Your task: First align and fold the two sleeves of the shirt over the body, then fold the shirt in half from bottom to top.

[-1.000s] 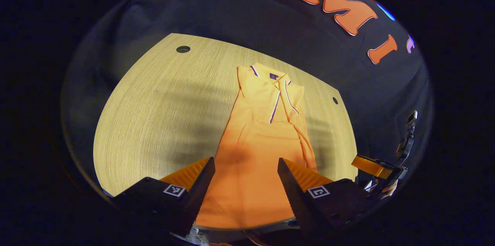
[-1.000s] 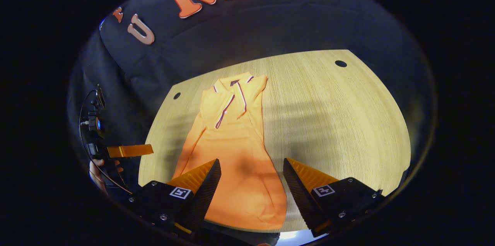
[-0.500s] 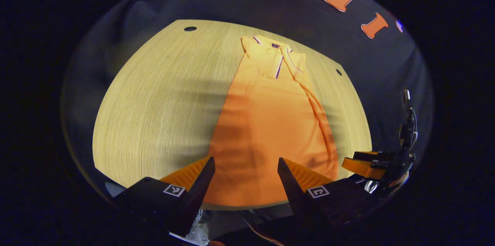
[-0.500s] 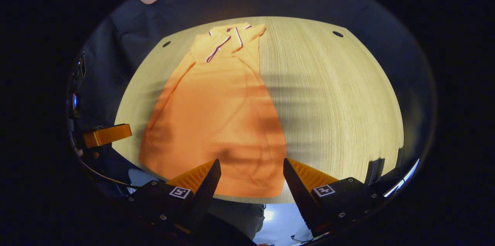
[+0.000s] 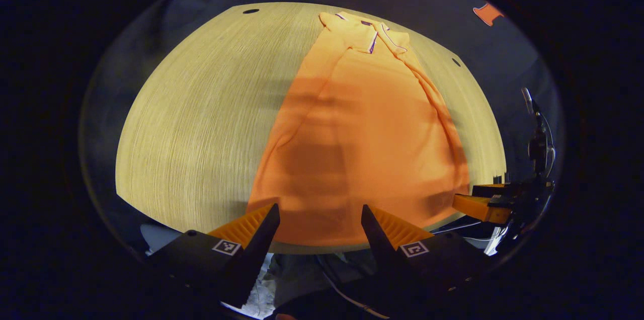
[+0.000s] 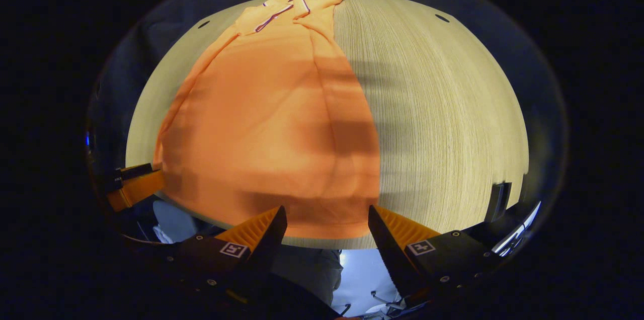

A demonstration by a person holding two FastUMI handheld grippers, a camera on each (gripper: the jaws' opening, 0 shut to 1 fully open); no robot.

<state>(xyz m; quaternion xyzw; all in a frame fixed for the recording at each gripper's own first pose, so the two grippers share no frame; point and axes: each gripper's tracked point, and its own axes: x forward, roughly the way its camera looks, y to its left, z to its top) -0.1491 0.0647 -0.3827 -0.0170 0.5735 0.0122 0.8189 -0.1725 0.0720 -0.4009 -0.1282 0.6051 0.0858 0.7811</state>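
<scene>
Orange shirt (image 5: 362, 129) lies flat on the wooden bench (image 5: 201, 124), its collar (image 5: 365, 30) at the far side and its bottom hem (image 6: 302, 227) along the near edge of the bench. Both sleeves seem to be folded in over the body already, because the sides run as long straight lines, so the step in hand is, I judge, the fold from bottom to top. The left gripper (image 5: 318, 227) hangs over the hem with its fingers spread apart and holds nothing; the right gripper (image 6: 326, 229) is also spread and empty, just above the hem near the right corner. To do this well, each gripper should come down on its own corner of the hem, well apart from the other, and pinch all layers together, also the sleeve folded in beneath. Then both should lift together and carry the hem toward the collar at the same pace, so the fold stays square. A risk is that only the top layer is caught and the folded sides open.
</scene>
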